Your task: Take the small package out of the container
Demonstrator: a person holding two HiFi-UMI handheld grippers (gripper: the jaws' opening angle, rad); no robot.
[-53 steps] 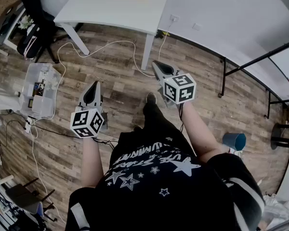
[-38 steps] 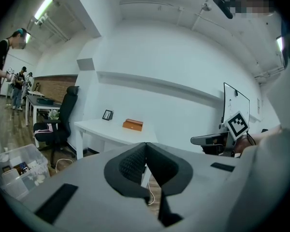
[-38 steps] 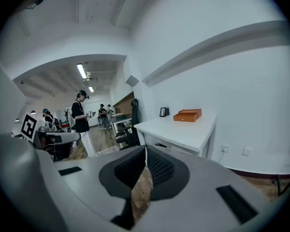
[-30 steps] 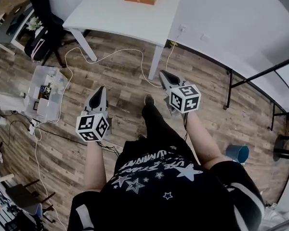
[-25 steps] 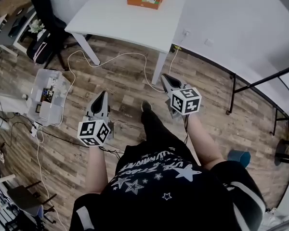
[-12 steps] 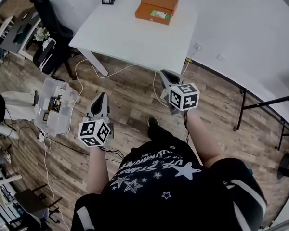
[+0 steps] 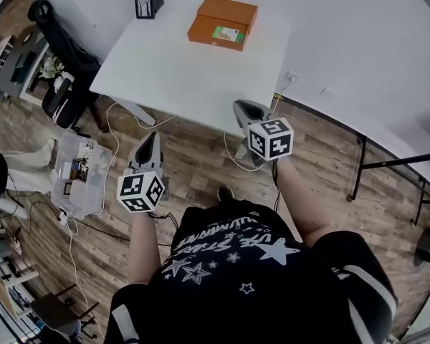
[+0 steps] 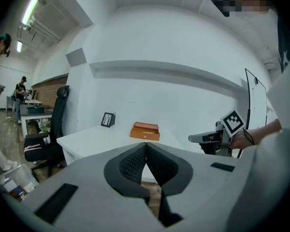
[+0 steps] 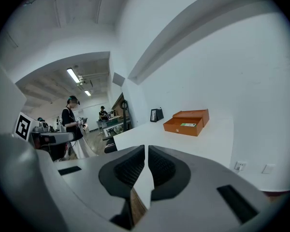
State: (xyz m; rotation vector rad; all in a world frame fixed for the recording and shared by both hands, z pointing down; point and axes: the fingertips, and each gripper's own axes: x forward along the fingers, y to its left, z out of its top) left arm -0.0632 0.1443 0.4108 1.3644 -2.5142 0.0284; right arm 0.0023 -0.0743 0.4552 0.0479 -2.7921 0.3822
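Observation:
An orange box [image 7: 222, 21] with a green label lies at the far side of a white table [image 7: 186, 70]. It also shows as the orange box [image 8: 145, 131] in the left gripper view and the orange box [image 9: 186, 122] in the right gripper view. My left gripper [image 7: 150, 136] hangs over the wooden floor, short of the table's near edge, shut and empty [image 8: 146, 146]. My right gripper [image 7: 238, 106] is held at the table's near edge, its jaws together with nothing between them [image 9: 146, 149]. No small package is visible.
A small black frame [image 7: 147, 2] stands at the table's far left corner. A black office chair [image 7: 61, 56] and a clear plastic bin [image 7: 82, 174] sit on the floor to the left, with cables [image 7: 115, 131] trailing. A black metal frame [image 7: 387, 160] is at the right.
The white table and orange box have drawn nearer and lower in the head view. Both grippers have been carried forward towards the table, still shut and empty.

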